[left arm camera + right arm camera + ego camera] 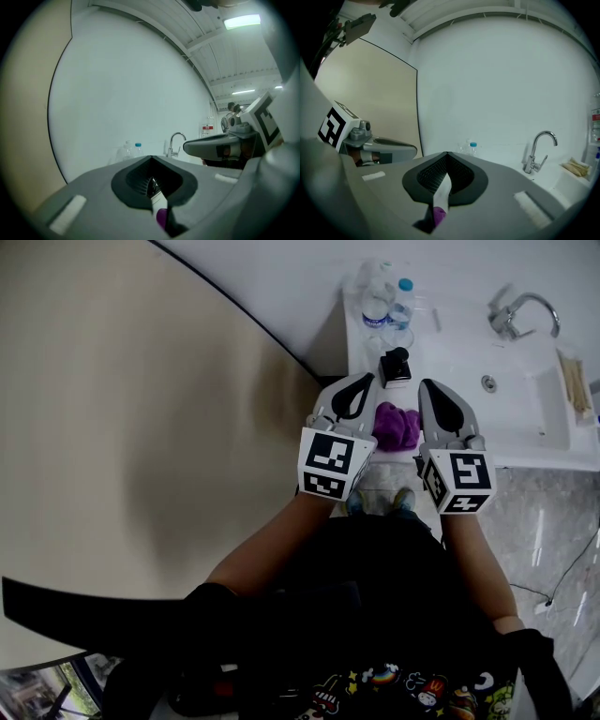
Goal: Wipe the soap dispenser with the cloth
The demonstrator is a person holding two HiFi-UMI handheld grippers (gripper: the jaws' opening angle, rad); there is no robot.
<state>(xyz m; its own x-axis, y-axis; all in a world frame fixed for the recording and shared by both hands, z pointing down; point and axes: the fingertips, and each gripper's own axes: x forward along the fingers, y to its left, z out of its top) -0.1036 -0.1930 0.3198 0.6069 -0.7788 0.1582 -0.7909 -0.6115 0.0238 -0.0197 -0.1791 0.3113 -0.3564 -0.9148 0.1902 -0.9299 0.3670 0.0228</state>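
The soap dispenser [395, 366], a small one with a black pump, stands upright on the white counter [450, 343], near its front left corner. The purple cloth [397, 425] lies crumpled on the counter just in front of the dispenser, close to it but not on it.

The left gripper [361, 383] is in front of the dispenser and a little to its left, and the right gripper [430, 387] is a little to its right, with the cloth between them. Both are clenched tip to tip and grasp nothing. The bit of purple seen low through each slit is, I judge, the cloth lying below.

Behind the dispenser stand water bottles [387, 298], and far to its right is the faucet [518, 313].

A cloth lying free beside the dispenser fits two stages: wiping still to come, or wiping finished and the cloth put down. The dispenser's surface does not show which.
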